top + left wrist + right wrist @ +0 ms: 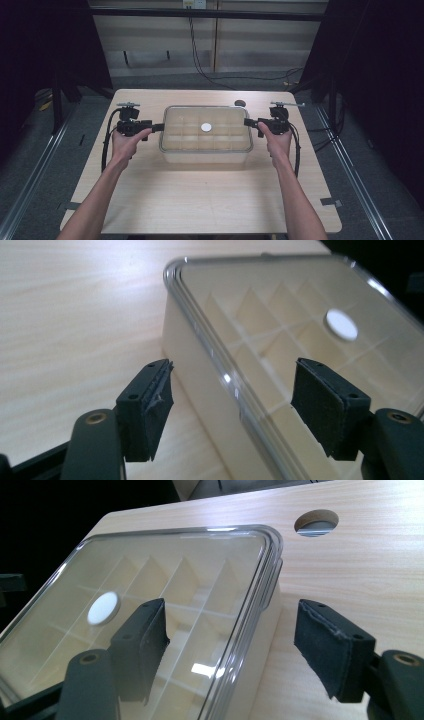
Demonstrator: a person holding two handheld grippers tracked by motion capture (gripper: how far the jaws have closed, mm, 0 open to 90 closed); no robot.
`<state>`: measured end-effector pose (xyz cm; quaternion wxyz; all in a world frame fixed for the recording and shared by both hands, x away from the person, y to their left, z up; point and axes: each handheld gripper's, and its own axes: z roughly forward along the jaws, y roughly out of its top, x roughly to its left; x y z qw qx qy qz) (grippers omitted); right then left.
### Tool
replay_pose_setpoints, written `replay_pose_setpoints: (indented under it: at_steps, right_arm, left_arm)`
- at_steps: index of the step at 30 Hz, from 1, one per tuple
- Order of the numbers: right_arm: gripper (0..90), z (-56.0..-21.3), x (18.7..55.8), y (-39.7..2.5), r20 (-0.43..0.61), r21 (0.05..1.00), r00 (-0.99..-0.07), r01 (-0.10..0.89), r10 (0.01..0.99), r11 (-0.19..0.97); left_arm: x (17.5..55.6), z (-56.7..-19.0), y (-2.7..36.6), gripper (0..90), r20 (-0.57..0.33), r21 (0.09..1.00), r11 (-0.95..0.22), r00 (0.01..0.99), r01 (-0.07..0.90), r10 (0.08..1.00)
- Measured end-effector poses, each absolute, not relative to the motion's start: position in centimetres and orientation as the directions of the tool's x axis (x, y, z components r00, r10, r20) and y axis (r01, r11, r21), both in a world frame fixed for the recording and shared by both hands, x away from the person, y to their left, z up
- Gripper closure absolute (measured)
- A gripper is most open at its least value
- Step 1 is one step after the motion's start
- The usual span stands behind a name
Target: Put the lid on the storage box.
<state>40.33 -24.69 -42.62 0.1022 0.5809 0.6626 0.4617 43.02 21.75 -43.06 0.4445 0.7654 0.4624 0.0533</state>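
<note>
Close each hand-held gripper evenly on the lid's rim and lift both ends together, so the lid comes off level. Your left hand-held gripper [232,407] and right hand-held gripper [227,650] both stand apart, each straddling one short edge of the clear lid [207,114] of the box [205,156], mid-worktop [200,200] between them.

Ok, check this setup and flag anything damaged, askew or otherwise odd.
One thing stands out: the pad on one of the left gripper's fingers looks frayed and torn along its edge. The clear lidded box sits square on the table, lid closed, its compartments apparently empty. Both grippers are open at its ends.
</note>
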Motion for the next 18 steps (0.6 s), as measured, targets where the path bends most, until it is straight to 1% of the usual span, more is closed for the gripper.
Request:
replay_pose_setpoints:
  at_steps: [1, 2, 6, 9, 10, 12, 14, 18]
  right_arm:
    - [29.0, -42.5, 40.0, -24.8, 0.396, 0.734, -0.312, 0.672, 0.864, -0.094]
    - [29.0, -42.4, 39.5, -24.9, 0.396, 0.739, -0.323, 0.668, 0.860, -0.090]
    - [29.8, -42.6, 38.0, -25.1, 0.386, 0.748, -0.356, 0.661, 0.851, -0.062]
    - [30.2, -42.5, 37.2, -25.4, 0.390, 0.753, -0.369, 0.655, 0.844, -0.062]
    - [30.9, -42.5, 37.0, -25.5, 0.389, 0.755, -0.373, 0.653, 0.842, -0.059]
    - [32.4, -42.3, 36.4, -25.4, 0.390, 0.759, -0.384, 0.649, 0.837, -0.056]
    - [32.7, -42.2, 36.0, -25.4, 0.390, 0.765, -0.396, 0.642, 0.831, -0.054]
    - [33.3, -41.8, 34.9, -25.2, 0.388, 0.773, -0.417, 0.632, 0.822, -0.044]
  left_arm:
    - [42.7, -43.3, 21.8, 32.2, -0.306, 0.724, -0.210, 0.579, 0.657, 0.756]
    - [42.3, -43.4, 21.9, 32.2, -0.298, 0.723, -0.215, 0.578, 0.656, 0.760]
    - [41.2, -43.4, 22.5, 32.3, -0.331, 0.734, -0.186, 0.583, 0.653, 0.742]
    - [40.2, -43.1, 22.7, 32.7, -0.294, 0.742, -0.221, 0.603, 0.633, 0.742]
    - [39.8, -42.9, 22.7, 33.4, -0.292, 0.748, -0.214, 0.601, 0.628, 0.744]
    - [39.0, -42.6, 22.6, 35.1, -0.299, 0.762, -0.214, 0.625, 0.612, 0.721]
    - [38.2, -42.4, 22.4, 35.2, -0.259, 0.770, -0.249, 0.644, 0.588, 0.720]
    - [37.1, -42.2, 22.6, 35.2, -0.242, 0.777, -0.262, 0.656, 0.572, 0.715]
